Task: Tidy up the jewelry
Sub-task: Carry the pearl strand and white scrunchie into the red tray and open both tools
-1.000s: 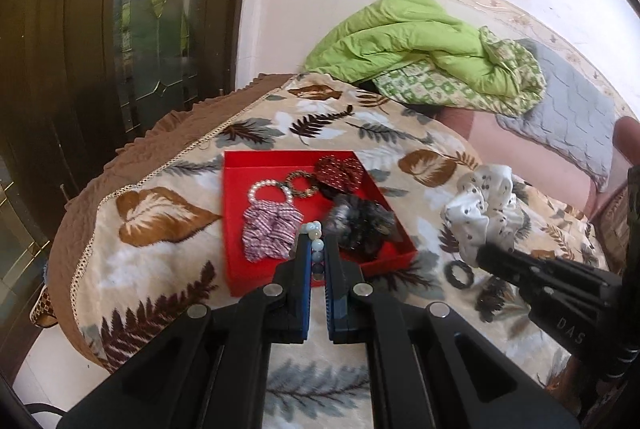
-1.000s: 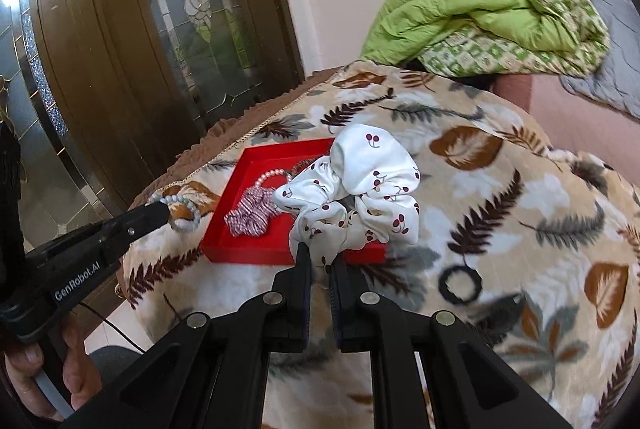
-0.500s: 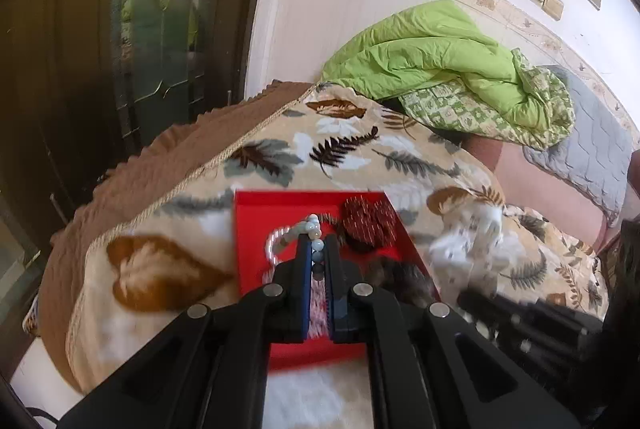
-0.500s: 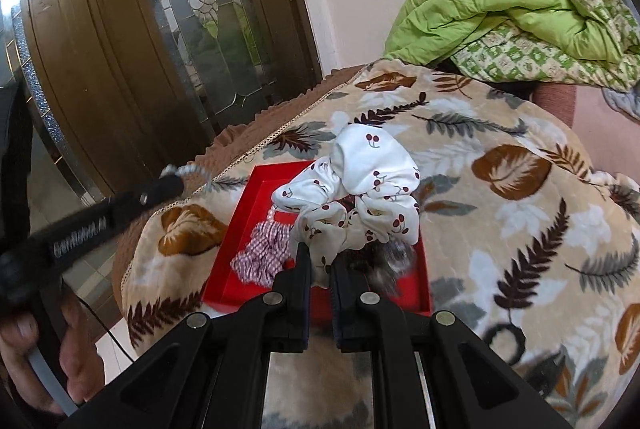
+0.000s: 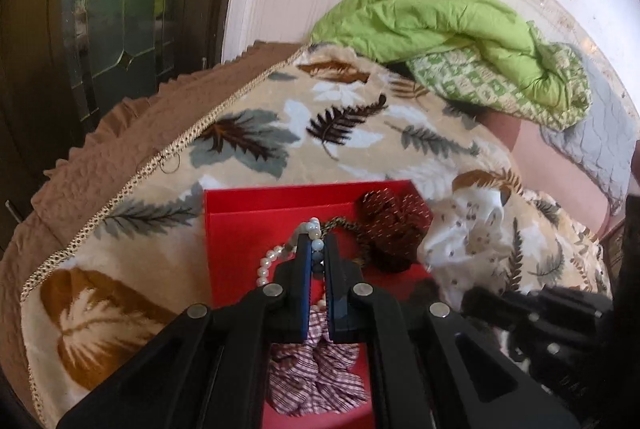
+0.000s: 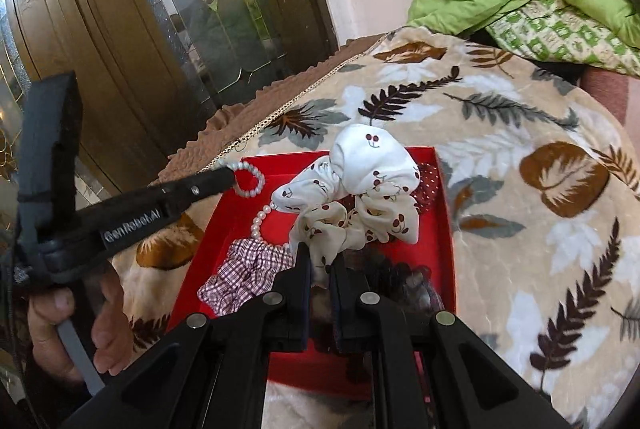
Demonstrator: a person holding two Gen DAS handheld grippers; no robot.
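Red tray, cherry-print white scrunchie, maroon-checked scrunchie, leaf-patterned blanket.

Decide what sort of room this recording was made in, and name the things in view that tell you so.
Most likely a bedroom in a home. The work goes on atop a bed under a leaf-print blanket, a crumpled green quilt lies at its far end, and a wooden door with leaded glass stands beside it.

Right gripper clamps cherry-print scrunchie above red tray
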